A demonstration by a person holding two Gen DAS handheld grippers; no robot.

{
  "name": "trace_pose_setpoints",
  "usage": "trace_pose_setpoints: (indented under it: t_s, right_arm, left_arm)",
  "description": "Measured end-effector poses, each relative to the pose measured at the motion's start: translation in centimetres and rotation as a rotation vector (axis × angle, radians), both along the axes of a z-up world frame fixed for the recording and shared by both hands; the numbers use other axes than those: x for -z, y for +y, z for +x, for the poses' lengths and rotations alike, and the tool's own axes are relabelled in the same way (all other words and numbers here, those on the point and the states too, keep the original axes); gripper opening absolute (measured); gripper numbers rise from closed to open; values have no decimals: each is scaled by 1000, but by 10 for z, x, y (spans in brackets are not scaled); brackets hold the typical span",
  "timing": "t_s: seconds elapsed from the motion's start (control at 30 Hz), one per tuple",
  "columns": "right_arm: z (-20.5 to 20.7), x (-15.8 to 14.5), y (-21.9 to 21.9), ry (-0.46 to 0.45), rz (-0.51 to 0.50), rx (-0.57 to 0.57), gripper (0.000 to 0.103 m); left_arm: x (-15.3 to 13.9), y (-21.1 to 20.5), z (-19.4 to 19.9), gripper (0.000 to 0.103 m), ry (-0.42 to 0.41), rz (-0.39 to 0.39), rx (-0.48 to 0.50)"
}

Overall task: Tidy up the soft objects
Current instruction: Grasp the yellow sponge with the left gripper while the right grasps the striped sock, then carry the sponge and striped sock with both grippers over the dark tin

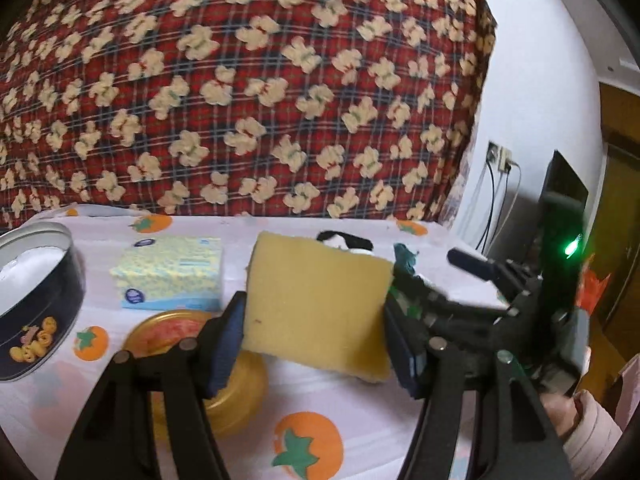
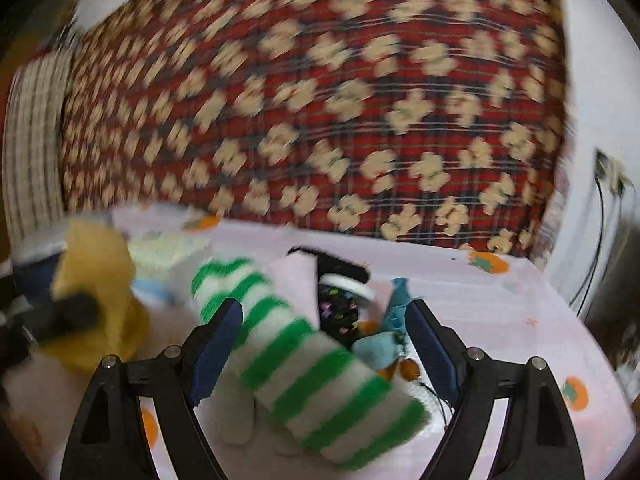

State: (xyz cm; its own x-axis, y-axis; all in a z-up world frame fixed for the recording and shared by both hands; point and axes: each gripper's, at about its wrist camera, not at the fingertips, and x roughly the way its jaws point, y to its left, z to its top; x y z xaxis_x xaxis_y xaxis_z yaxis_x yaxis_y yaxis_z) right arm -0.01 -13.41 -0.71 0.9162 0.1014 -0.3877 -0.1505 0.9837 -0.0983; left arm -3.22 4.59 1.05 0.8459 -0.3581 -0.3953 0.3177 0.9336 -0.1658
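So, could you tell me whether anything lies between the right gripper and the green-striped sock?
Nothing visible does. The green-striped sock already lies between the open fingers of the right gripper, though the view is blurred. The blue cloth and a dark patterned item sit just beyond it, near the right-hand finger.
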Motion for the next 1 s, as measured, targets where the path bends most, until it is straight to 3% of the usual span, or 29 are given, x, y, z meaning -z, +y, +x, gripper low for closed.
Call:
trace_pose_setpoints:
  t_s: [0.3, 0.33, 0.37, 0.4, 0.47, 0.57, 0.6, 0.77, 0.93, 0.97, 1.0]
  right_arm:
    - [36, 26, 27, 229, -139, -61, 84]
    - [34, 25, 26, 226, -139, -63, 79]
    - [31, 23, 25, 210, -135, -70, 58]
    - [29, 22, 24, 200, -133, -59, 44]
    - [26, 19, 17, 192, -82, -46, 38]
    - [19, 10, 0, 176, 77, -35, 29]
    - [14, 6, -5, 162, 130, -33, 21]
    - [-2, -21, -8, 88, 264, -17, 14]
    - [-6, -39, 20, 30, 144, -12, 15]
    - [-3, -37, 24, 43, 131, -26, 25]
    - [0, -34, 25, 71, 123, -38, 57]
  left_arm:
    - [-3, 29, -8, 64, -22, -24, -47]
    - [-3, 31, -9, 64, -24, -25, -50]
    - [-3, 33, -9, 64, -26, -26, -52]
    - [-2, 36, -8, 66, -24, -28, -54]
    - [-1, 41, -8, 65, -20, -35, -58]
    - [0, 50, -10, 65, -27, -46, -60]
    - [0, 53, -10, 65, -31, -48, -62]
    - [-2, 71, -11, 65, -42, -81, -76]
    - [-3, 89, -13, 65, -43, -106, -93]
    - [-4, 91, -14, 66, -47, -104, -95]
    - [-4, 94, -15, 66, -54, -103, -97]
